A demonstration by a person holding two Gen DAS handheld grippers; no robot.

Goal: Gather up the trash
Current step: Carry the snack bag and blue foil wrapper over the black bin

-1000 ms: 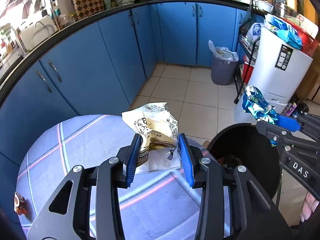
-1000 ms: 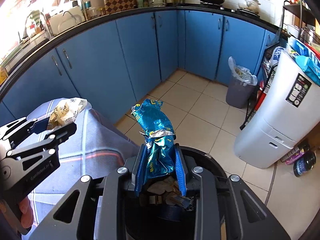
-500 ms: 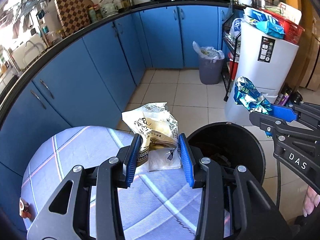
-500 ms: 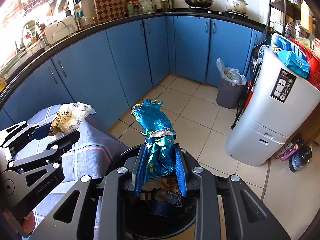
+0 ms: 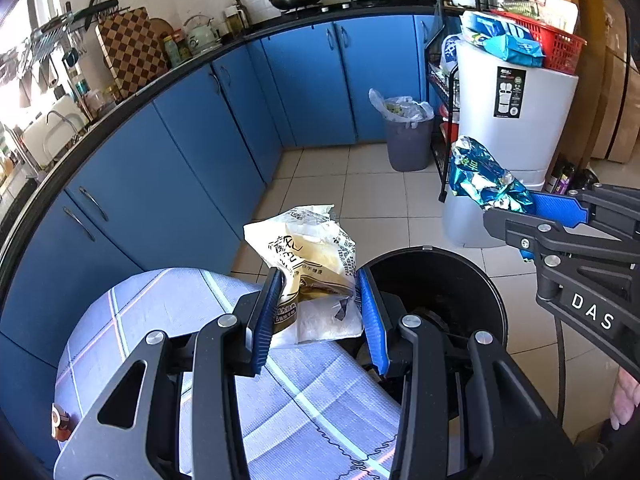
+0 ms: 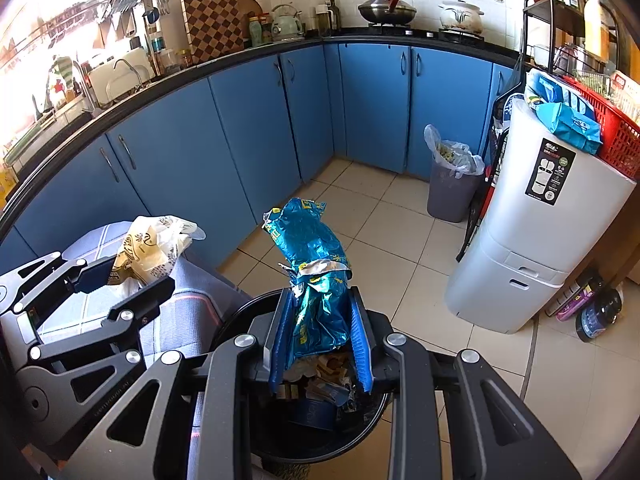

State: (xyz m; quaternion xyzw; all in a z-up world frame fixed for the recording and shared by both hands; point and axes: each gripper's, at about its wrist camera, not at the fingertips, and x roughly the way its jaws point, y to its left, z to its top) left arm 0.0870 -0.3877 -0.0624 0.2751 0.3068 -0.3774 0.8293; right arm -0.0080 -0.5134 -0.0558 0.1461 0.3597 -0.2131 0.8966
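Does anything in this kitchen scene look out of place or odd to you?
Nothing stands out. The left gripper holds a cream wrapper, the right gripper a crumpled blue wrapper above the black bin.

- The left wrist view looks forward and steeply down along the left gripper (image 5: 318,312), close above a cloth-covered worktop (image 5: 160,320) at lower left and a black bin (image 5: 460,280) at centre right.
- The right wrist view looks down along the right gripper (image 6: 320,332), directly over that bin (image 6: 360,420).
- Both share the bin, blue cabinets (image 5: 200,152), tiled floor (image 6: 380,240) and each other's gripper.
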